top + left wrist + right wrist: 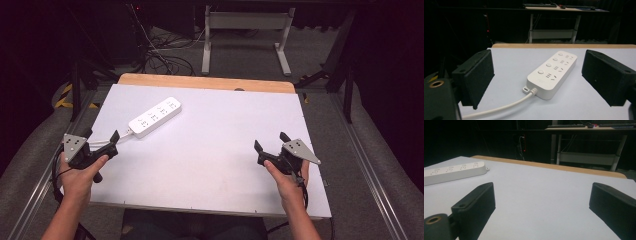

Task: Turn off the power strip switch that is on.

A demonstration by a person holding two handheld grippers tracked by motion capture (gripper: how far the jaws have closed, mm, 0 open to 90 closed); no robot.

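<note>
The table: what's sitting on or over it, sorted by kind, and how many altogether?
White power strip, lying flat with its white cable running off toward the left hand-held gripper: 1
Hand-held gripper, black, jaws open, one in each hand, left and right: 2
Total: 3

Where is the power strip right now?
In the high view, the power strip lies on the white table's far-left part, just ahead of the open left gripper.
</note>
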